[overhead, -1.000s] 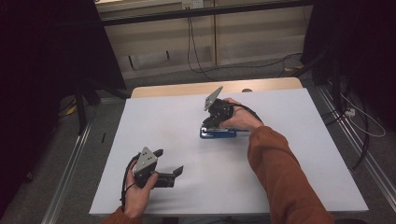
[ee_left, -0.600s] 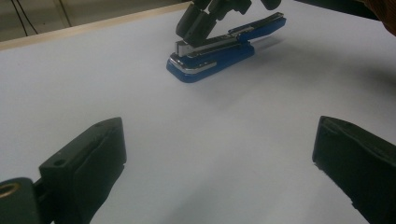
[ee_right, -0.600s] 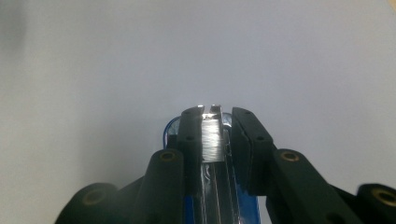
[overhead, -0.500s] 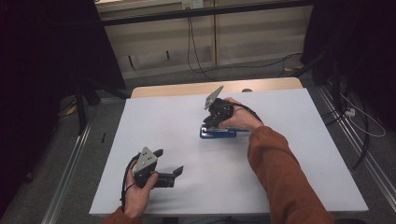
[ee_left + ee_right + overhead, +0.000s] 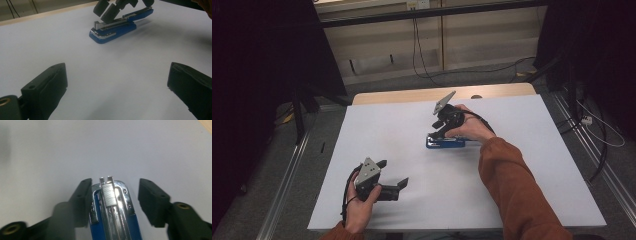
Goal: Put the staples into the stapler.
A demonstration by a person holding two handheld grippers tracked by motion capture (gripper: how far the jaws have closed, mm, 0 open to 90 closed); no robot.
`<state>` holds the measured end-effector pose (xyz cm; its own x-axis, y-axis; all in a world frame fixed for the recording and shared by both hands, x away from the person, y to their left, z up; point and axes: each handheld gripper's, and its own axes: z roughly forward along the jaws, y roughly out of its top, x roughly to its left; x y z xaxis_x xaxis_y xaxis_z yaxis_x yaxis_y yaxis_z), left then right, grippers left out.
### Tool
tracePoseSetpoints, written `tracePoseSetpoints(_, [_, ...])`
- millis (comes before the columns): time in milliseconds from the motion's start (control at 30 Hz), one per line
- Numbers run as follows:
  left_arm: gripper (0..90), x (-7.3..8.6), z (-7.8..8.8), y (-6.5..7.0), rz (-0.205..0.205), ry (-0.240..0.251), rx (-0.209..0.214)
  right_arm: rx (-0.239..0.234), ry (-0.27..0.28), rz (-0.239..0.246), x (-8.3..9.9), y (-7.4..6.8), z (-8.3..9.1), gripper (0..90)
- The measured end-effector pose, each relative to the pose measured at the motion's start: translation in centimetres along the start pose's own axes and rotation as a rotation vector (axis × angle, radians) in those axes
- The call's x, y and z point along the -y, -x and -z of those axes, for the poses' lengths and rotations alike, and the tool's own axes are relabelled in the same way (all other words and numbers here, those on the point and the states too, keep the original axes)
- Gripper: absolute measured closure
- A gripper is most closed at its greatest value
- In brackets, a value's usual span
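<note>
A blue stapler (image 5: 445, 143) lies on the white table (image 5: 522, 165), just right of centre in the high view. The right gripper (image 5: 438, 131) comes down over its front end, jaws spread either side of the chrome nose; one jaw looks against the stapler's side, the other clear of it. At the lower left, the left gripper (image 5: 393, 175) rests on the table, jaws wide apart and holding nothing.

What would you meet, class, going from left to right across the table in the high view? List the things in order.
Left gripper, held in the person's left hand → blue stapler → right hand holding the right gripper over the stapler.
</note>
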<state>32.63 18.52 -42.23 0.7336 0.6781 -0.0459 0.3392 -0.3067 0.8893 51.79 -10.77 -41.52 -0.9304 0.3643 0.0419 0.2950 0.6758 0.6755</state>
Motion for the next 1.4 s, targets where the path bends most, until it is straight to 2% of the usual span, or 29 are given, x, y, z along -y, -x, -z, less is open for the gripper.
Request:
tracePoseSetpoints(200, [3.1, 0.0, 0.0, 0.0, 0.001, 0.001, -0.001, 0.068, 0.026, -0.044, 0.5, -0.2, 0.4, 29.9])
tracePoseSetpoints(333, [3.1, 0.0, 0.0, 0.0, 0.007, -0.002, -0.002, 0.092, 0.063, -0.086, 0.7, -0.3, 0.9, 22.0])
tracePoseSetpoints(433, [3.1, 0.0, 0.0, -0.1, -0.001, -0.002, -0.006, 0.105, 0.068, -0.109, 0.9, -0.4, 1.1, 18.5])
tracePoseSetpoints(533, [3.0, 0.0, 0.0, -0.1, 0.006, -0.004, -0.014, 0.122, 0.071, -0.122, 1.1, -0.6, 1.3, 17.1])
tracePoseSetpoints(733, [2.9, 0.0, 0.0, -0.2, 0.006, -0.001, -0.021, 0.162, 0.088, -0.177, 1.7, -0.6, 2.0, 15.9])
tracePoseSetpoints(1033, [2.9, 0.0, 0.0, -0.2, 0.01, -0.001, -0.018, 0.22, 0.17, -0.274, 2.9, -0.8, 3.3, 8.6])
tracePoseSetpoints(1100, [3.0, 0.0, 0.0, -0.2, 0.013, -0.001, -0.019, 0.255, 0.158, -0.269, 3.1, -0.9, 3.4, 8.5])
tracePoseSetpoints(1167, [2.9, 0.0, 0.0, -0.2, 0.002, -0.005, -0.028, 0.261, 0.17, -0.276, 3.3, -1.0, 3.6, 8.1])
tracePoseSetpoints(1400, [2.9, 0.0, 0.1, -0.4, 0.027, 0.001, -0.032, 0.3, 0.204, -0.31, 3.9, -1.6, 4.1, 5.6])
